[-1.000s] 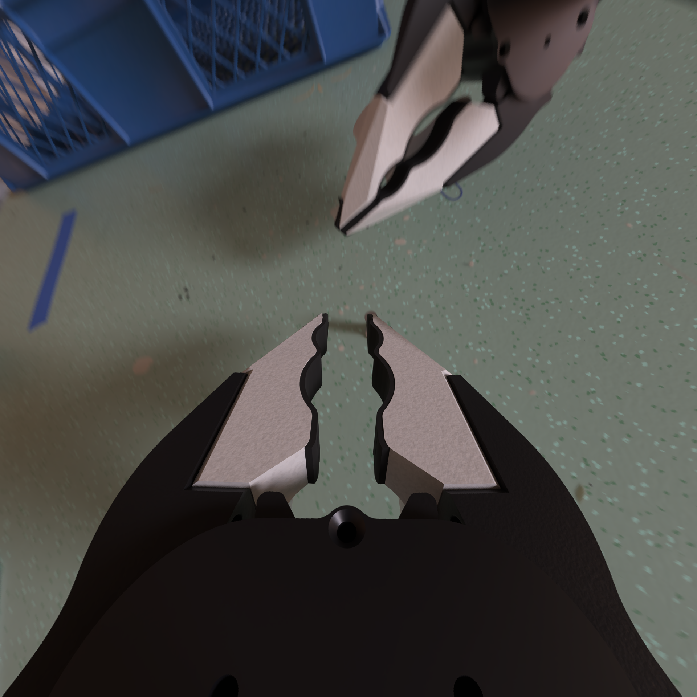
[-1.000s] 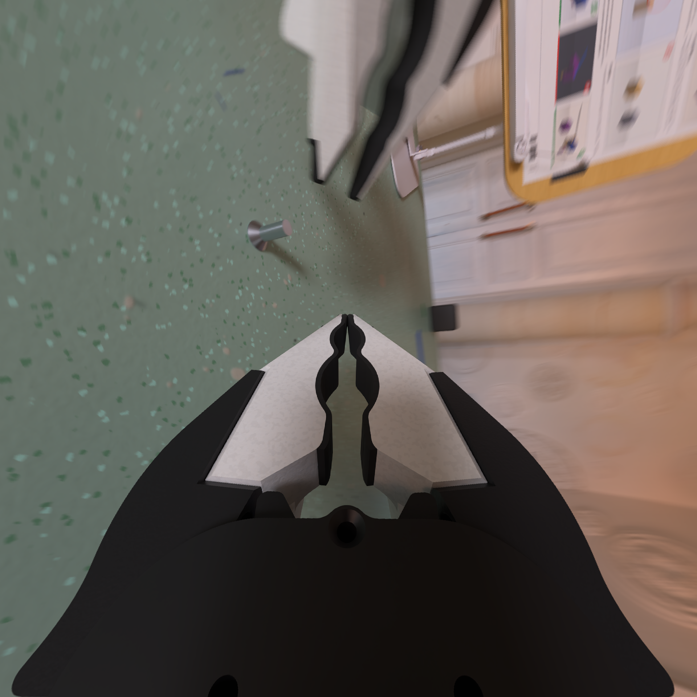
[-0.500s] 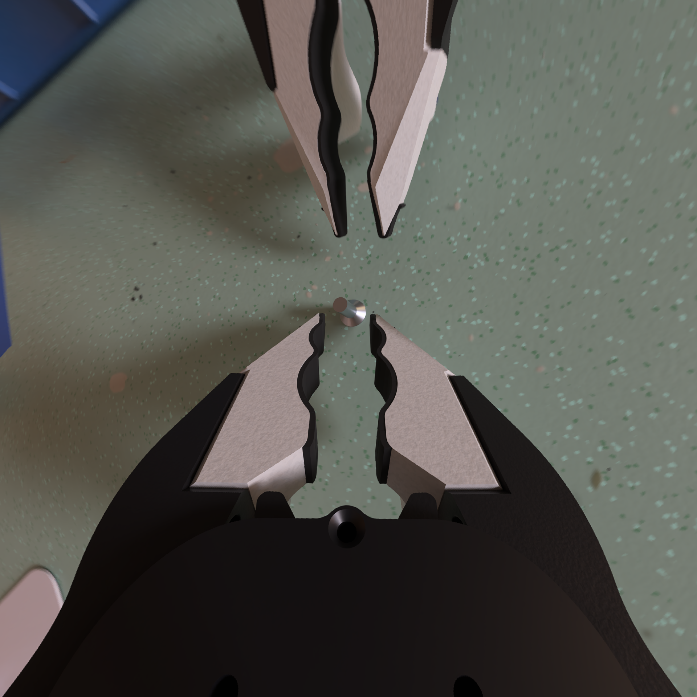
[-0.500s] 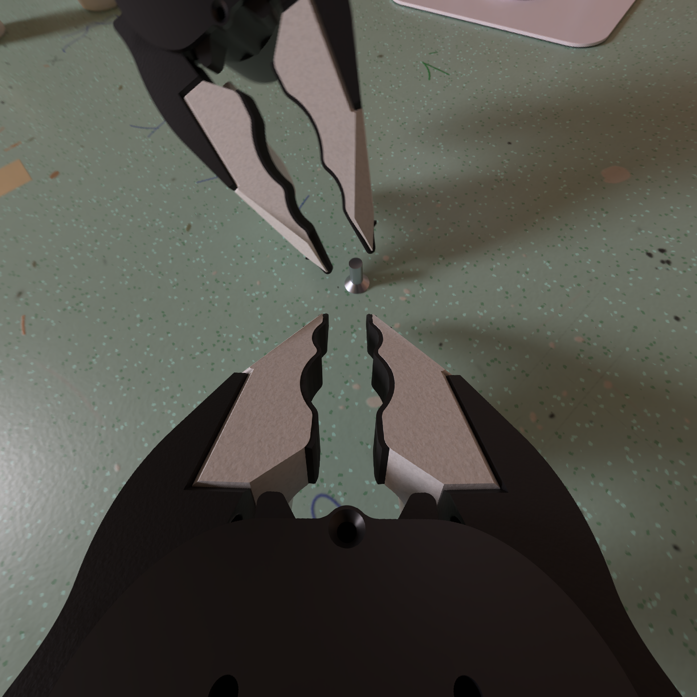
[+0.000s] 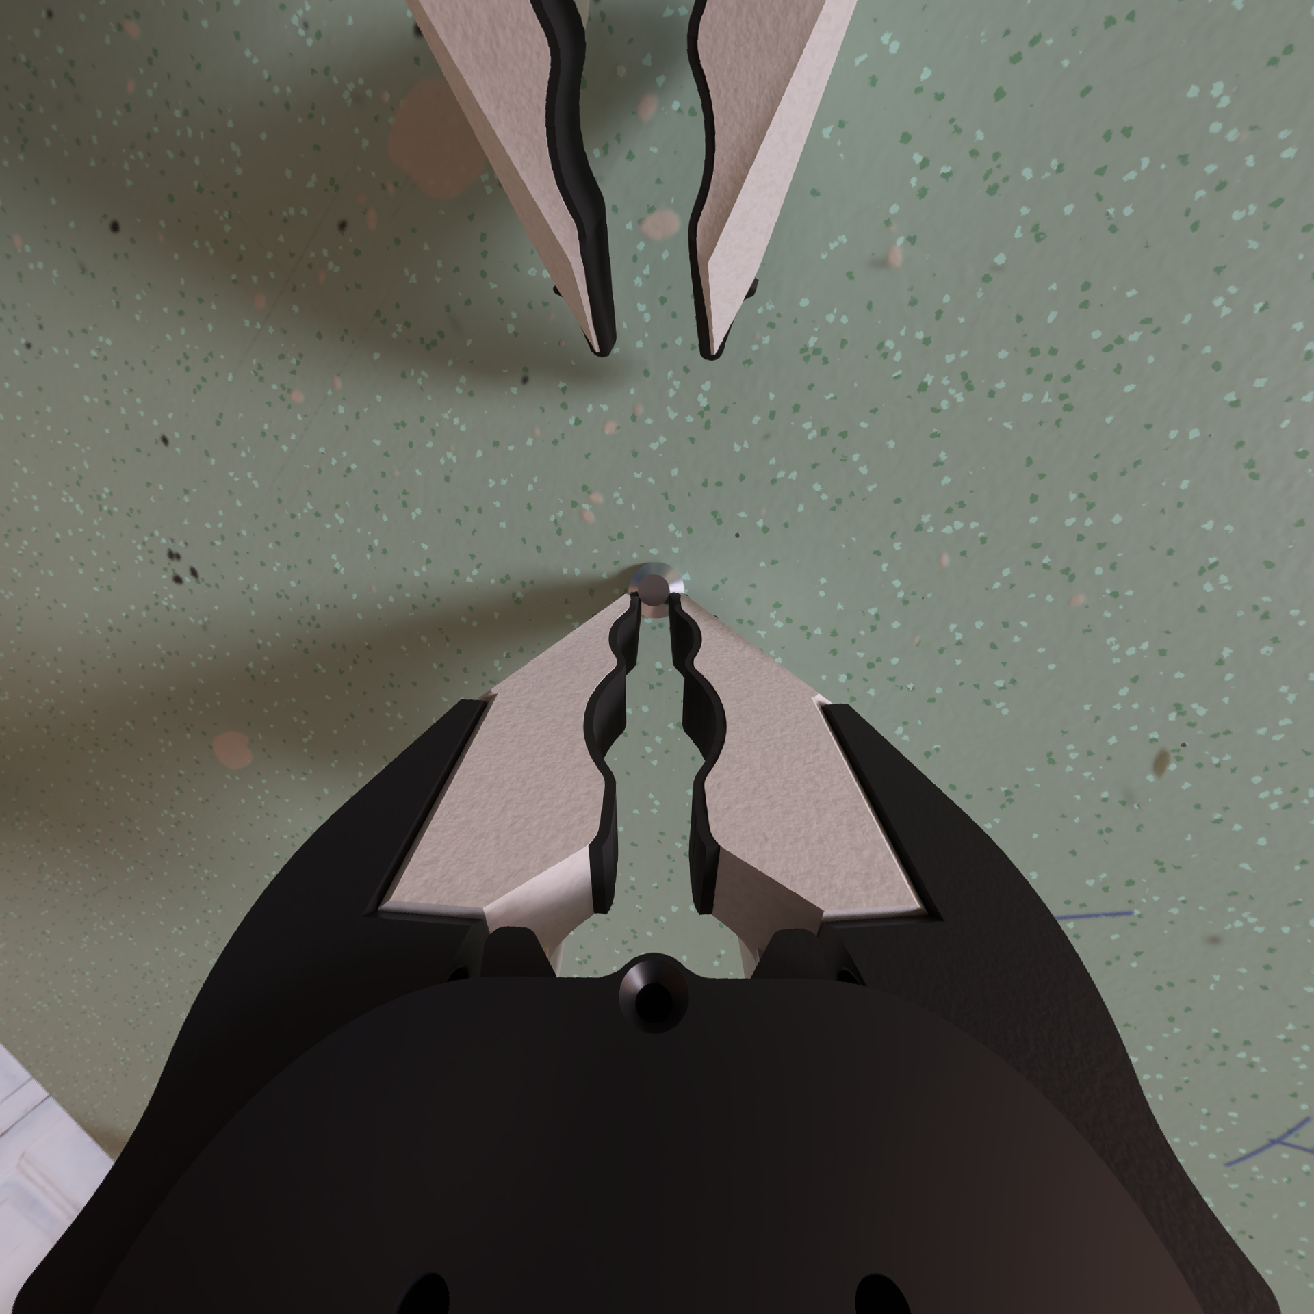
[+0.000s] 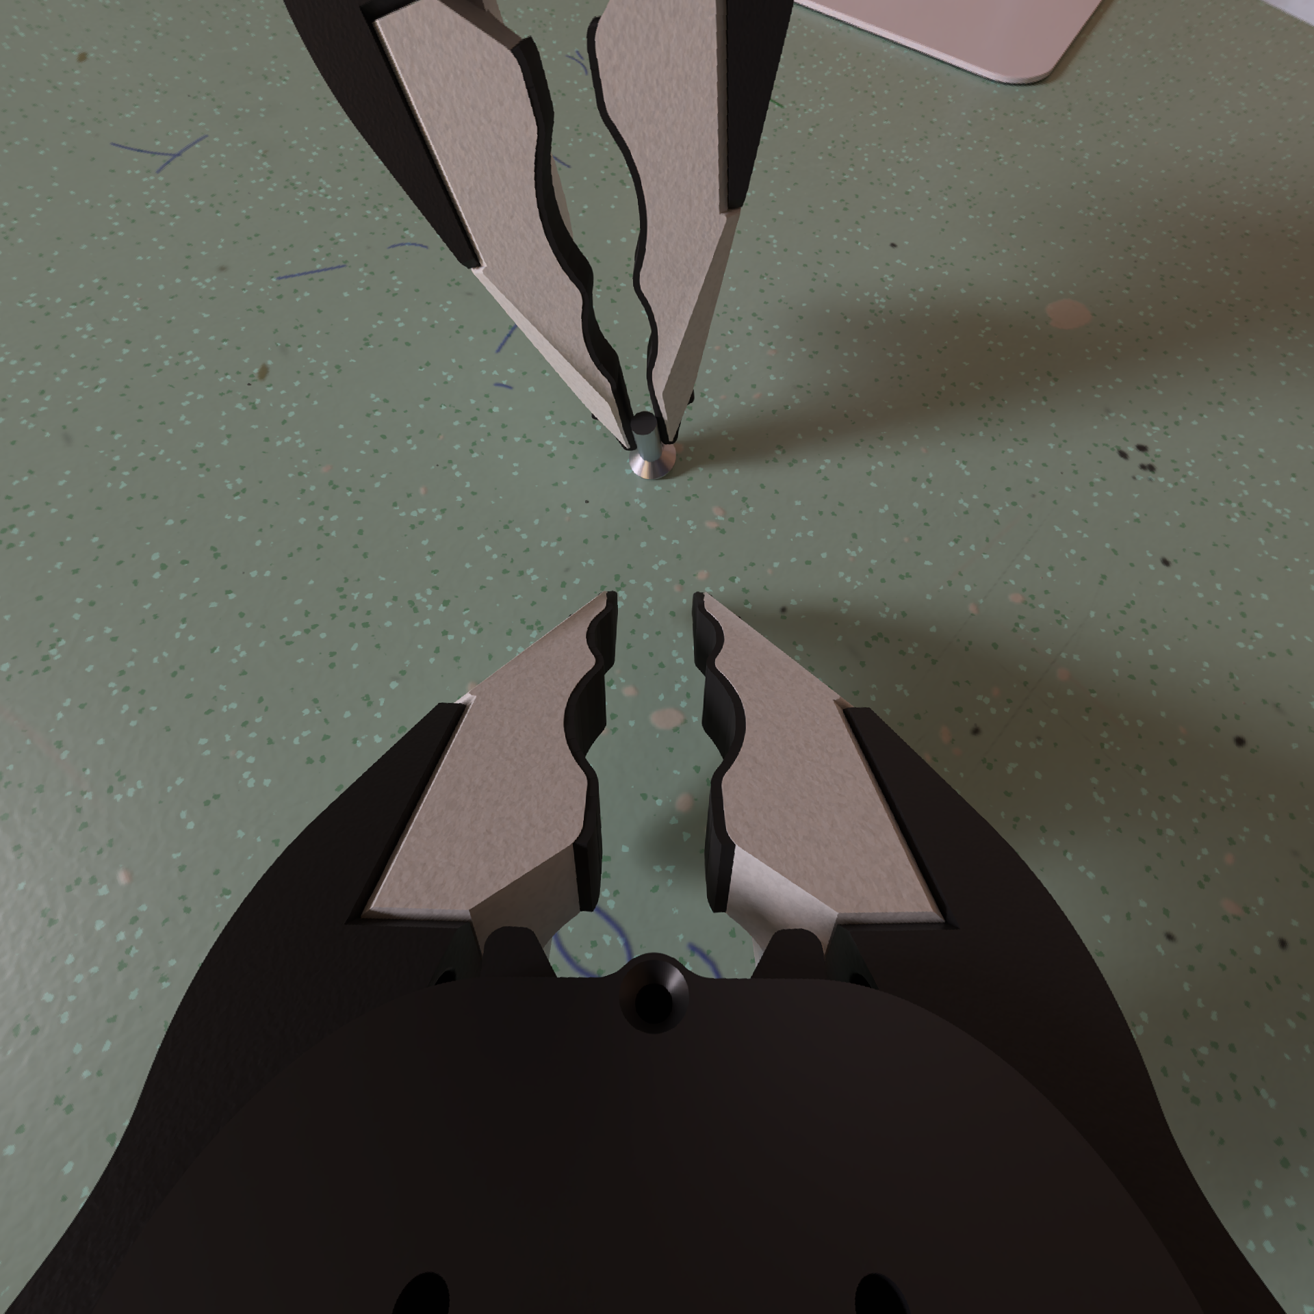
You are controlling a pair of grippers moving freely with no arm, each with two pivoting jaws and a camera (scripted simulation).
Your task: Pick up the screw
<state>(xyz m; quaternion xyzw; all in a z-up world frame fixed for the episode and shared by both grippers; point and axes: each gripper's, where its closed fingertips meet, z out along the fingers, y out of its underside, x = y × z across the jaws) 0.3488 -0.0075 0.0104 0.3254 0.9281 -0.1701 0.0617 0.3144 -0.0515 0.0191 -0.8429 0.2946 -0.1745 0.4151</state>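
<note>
A small silver screw stands head-down on the green speckled surface, its shaft pointing up; it also shows in the right wrist view. My left gripper is shut on the screw's shaft at the fingertips, and it shows from the front in the right wrist view. My right gripper is open and empty, a short way from the screw and facing it. It shows at the top of the left wrist view.
A pale flat plate corner lies at the top right of the right wrist view. A white panel corner shows at the lower left of the left wrist view. Blue pen marks and paint spots dot the surface.
My left gripper has moved onto the screw and closed its fingertips around the shaft. My right gripper has drawn back a little from the screw and stays open.
</note>
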